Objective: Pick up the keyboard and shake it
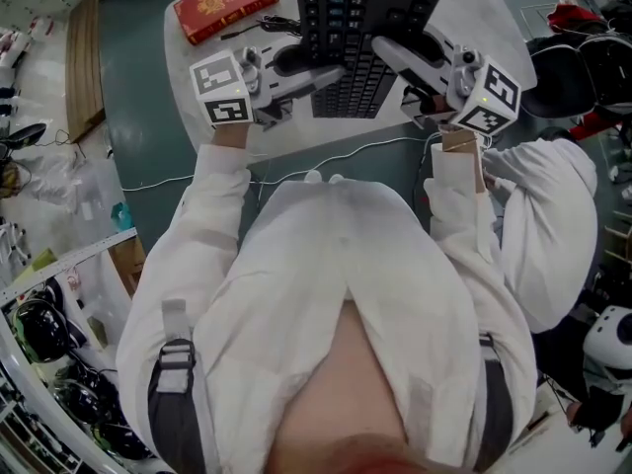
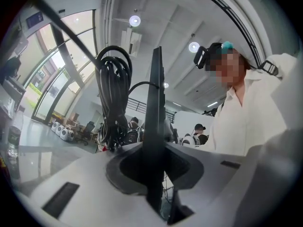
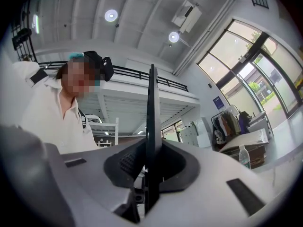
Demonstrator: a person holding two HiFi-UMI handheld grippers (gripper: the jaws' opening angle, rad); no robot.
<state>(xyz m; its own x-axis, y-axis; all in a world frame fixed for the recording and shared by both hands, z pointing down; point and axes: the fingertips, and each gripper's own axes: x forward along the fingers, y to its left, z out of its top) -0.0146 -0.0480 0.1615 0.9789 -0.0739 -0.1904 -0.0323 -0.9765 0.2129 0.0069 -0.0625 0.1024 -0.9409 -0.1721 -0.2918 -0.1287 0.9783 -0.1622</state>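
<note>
Nearest, at 6 o'clock in head view: white shirt (image 1: 336,265), w/ sleeves reaching up to 11 and 1 o'clock. Grips w/ left gripper (image 1: 326,72) at 11 o'clock, marker cube just above cuff, jaws closed on left short edge of keyboard (image 1: 360,28). Grips same way w/ right gripper (image 1: 393,52) at 1 o'clock, on opposite short edge. Holds keyboard at 12 o'clock btwn the two: black, keys facing head cam, far end cut by top of frame, raised over white table (image 1: 474,13).

In left gripper view, shows keyboard edge-on as thin dark slab rising to 12 o'clock. Pinches it from both sides w/ fingers (image 2: 125,167), tight against both faces. Carries black cable bundle (image 2: 113,93), coiled, just beside slab at 10 o'clock. In right gripper view, shows same edge-on slab, w/ pads (image 3: 120,167) pressed hard onto it.

Farther out in head view: white cable (image 1: 365,149) trailing near table's near rim. Red book (image 1: 225,3) flat on table at 11 o'clock, past left gripper's cube, not touching it.

Farthest, behind slab in gripper views: ceiling lamps (image 2: 135,20), tall windows (image 3: 246,56) at 2 o'clock, other ppl (image 2: 199,129) in bg, too small for detail.
</note>
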